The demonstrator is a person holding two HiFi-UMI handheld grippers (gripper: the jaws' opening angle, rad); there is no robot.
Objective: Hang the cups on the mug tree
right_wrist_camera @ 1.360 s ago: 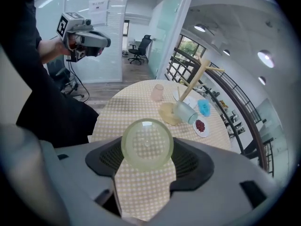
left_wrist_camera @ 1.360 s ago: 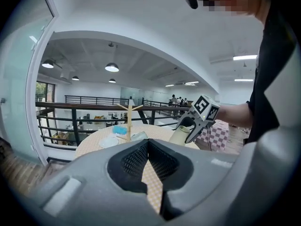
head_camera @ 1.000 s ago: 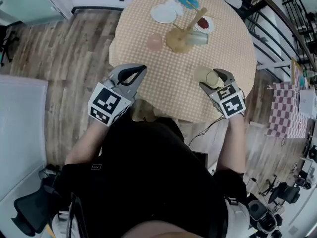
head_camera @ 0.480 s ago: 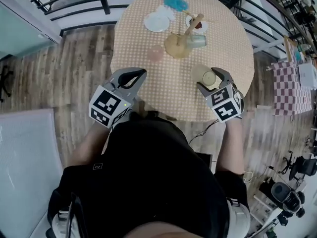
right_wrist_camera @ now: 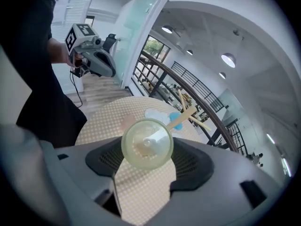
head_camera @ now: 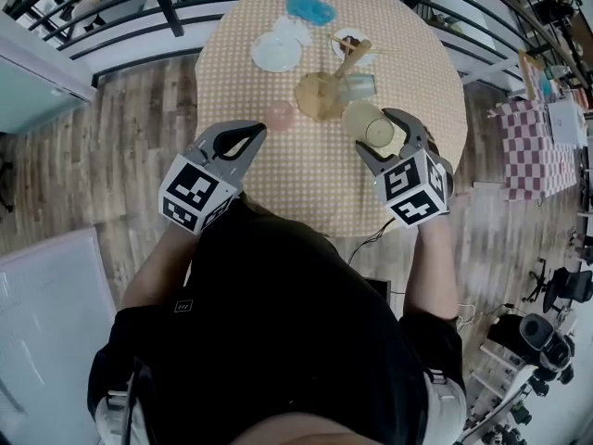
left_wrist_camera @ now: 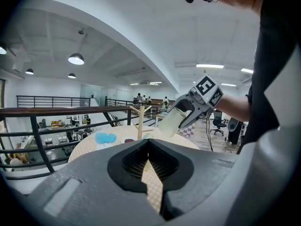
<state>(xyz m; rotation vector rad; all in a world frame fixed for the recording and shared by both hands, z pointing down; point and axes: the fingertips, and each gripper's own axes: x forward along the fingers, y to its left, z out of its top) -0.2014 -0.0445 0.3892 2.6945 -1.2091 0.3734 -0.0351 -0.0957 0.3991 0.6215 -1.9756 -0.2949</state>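
In the head view the wooden mug tree [head_camera: 326, 89] stands at the middle of the round checked table [head_camera: 278, 174], with a clear cup [head_camera: 359, 88] against its base. A pink cup [head_camera: 278, 114] stands to its left. My right gripper [head_camera: 382, 135] is shut on a pale yellow-green cup [head_camera: 365, 119], held above the table just near of the tree. The right gripper view shows that cup [right_wrist_camera: 146, 143] bottom-on between the jaws, the tree's pegs [right_wrist_camera: 186, 114] beyond it. My left gripper [head_camera: 252, 130] is shut and empty near the pink cup; its view shows the tree [left_wrist_camera: 139, 121] ahead.
A white plate [head_camera: 276, 52], a blue item [head_camera: 310, 9] and a small dish with red contents [head_camera: 350, 40] lie beyond the tree. A black railing [head_camera: 157, 7] runs behind the table. The table edge is close to the person's body.
Both grippers have moved forward over the table toward the tree. The right one has risen with the cup and now sits close beside the tree's base.
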